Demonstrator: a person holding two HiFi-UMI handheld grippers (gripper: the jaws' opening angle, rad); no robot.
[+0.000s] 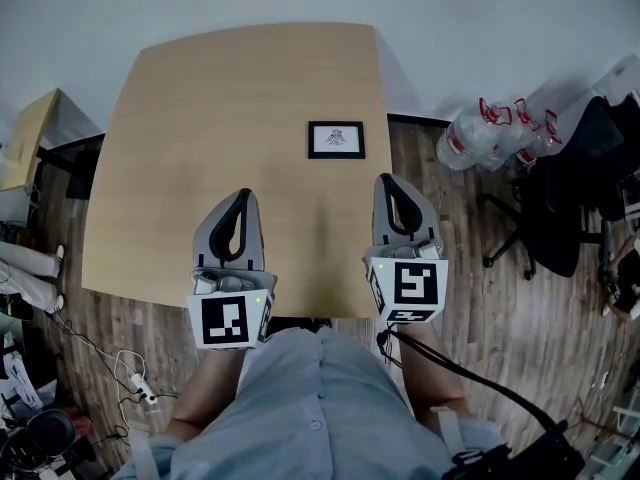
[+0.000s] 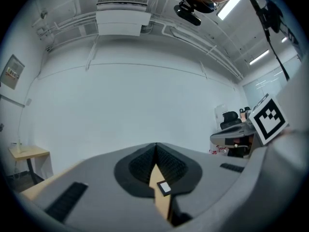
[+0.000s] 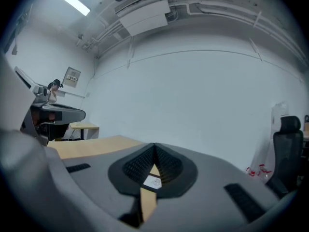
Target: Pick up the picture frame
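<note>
A small black picture frame (image 1: pixel 336 140) with a white print lies flat on the wooden table (image 1: pixel 200 118), right of its middle. My left gripper (image 1: pixel 241 195) hovers over the table's near part, below and left of the frame, its jaws shut and empty. Over the near right, just below the frame and a little to its right, my right gripper (image 1: pixel 387 179) is likewise shut on nothing. Through the slit under the closed jaws the picture frame (image 2: pixel 164 188) shows small in the left gripper view, and in the right gripper view the frame (image 3: pixel 152 182) shows the same way.
Several clear plastic bottles (image 1: pixel 492 131) lie on the floor to the table's right, beside a black office chair (image 1: pixel 566 188). A small side table (image 1: pixel 25 138) stands at the left. Cables and a power strip (image 1: pixel 140 388) trail over the floor at the near left.
</note>
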